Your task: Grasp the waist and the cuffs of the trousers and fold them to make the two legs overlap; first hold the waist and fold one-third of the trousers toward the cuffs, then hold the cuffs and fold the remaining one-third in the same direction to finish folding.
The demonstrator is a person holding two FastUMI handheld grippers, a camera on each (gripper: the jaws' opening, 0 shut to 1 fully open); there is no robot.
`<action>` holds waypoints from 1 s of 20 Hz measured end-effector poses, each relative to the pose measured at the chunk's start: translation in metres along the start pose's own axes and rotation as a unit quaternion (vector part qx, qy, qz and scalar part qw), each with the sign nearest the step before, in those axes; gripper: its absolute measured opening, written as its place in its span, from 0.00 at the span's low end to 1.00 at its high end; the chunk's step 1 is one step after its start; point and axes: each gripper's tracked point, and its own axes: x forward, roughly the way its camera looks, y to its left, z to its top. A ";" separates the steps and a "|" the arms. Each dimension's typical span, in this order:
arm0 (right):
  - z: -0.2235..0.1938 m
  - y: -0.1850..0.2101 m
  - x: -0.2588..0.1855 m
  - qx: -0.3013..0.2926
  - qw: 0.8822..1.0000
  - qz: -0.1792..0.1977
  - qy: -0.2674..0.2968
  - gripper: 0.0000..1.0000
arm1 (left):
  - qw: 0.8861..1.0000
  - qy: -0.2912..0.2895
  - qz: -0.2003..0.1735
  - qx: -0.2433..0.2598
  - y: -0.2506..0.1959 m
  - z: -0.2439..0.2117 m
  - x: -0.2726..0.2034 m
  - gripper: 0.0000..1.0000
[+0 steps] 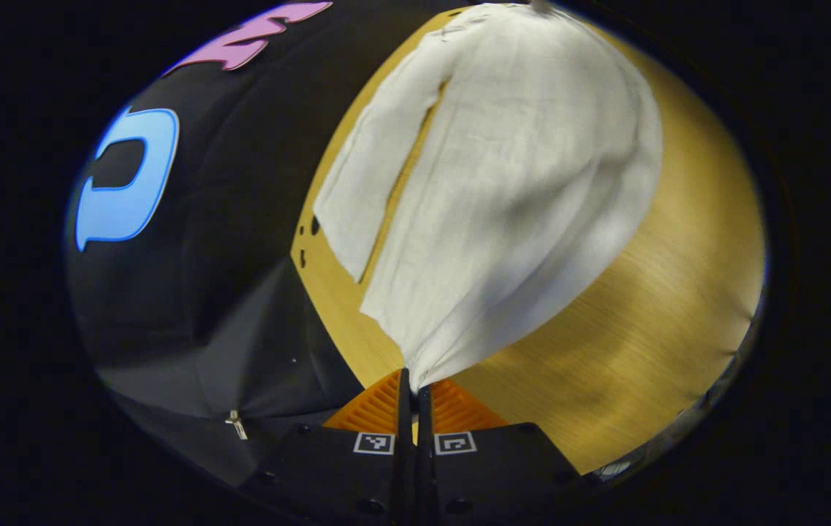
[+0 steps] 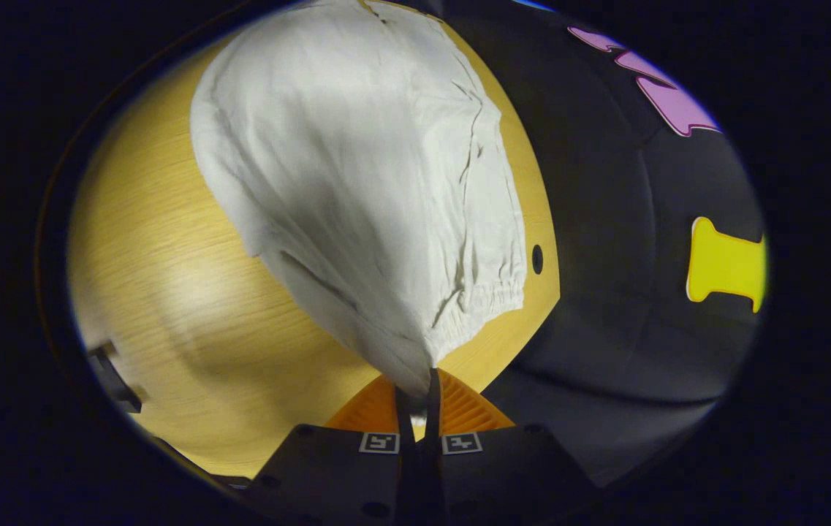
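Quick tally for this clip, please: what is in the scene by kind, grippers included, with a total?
Trousers: 1, white, lying on the table and pinched at two ends.
Grippers: 2, the left gripper and the right gripper, each shut on the fabric.
Table: 1, light wood.
Total: 4.
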 end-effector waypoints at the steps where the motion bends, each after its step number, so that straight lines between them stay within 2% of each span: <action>1: 0.003 -0.007 -0.001 0.014 1.000 -0.007 -0.002 0.06 | 1.000 -0.003 0.009 -0.007 0.009 0.005 0.000 0.05; 4: 0.008 -0.032 0.002 0.057 0.998 -0.025 -0.007 0.06 | 1.000 -0.011 0.016 0.001 0.024 0.016 0.002 0.05; 5: 0.011 -0.041 0.002 0.068 0.997 -0.031 -0.009 0.11 | 1.000 -0.015 0.016 0.003 0.030 0.023 0.004 0.05; 6: 0.016 -0.051 0.000 0.082 0.996 -0.037 -0.014 0.06 | 1.000 -0.022 0.020 0.002 0.040 0.029 0.007 0.05; 9: 0.025 -0.075 0.002 0.093 0.994 -0.053 -0.022 0.06 | 0.998 -0.045 0.031 -0.016 0.066 0.055 0.007 0.05; 12: 0.033 -0.098 0.007 0.144 0.987 -0.065 -0.026 0.06 | 0.994 -0.075 0.052 -0.055 0.104 0.085 0.011 0.05; 16: 0.043 -0.128 0.020 0.242 0.967 -0.075 -0.029 0.06 | 0.987 -0.102 0.074 -0.098 0.161 0.118 0.035 0.05; 17: 0.045 -0.136 0.025 0.267 0.960 -0.077 -0.029 0.11 | 0.986 -0.110 0.076 -0.103 0.172 0.127 0.043 0.05; 18: 0.047 -0.144 0.031 0.292 0.953 -0.079 -0.030 0.06 | 0.985 -0.116 0.082 -0.101 0.182 0.135 0.055 0.05; 19: 0.047 -0.153 0.039 0.320 0.943 -0.087 -0.030 0.06 | 0.985 -0.119 0.087 -0.094 0.191 0.142 0.066 0.05; 20: 0.050 -0.161 0.046 0.350 0.932 -0.092 -0.031 0.11 | 0.985 -0.121 0.089 -0.087 0.196 0.146 0.080 0.05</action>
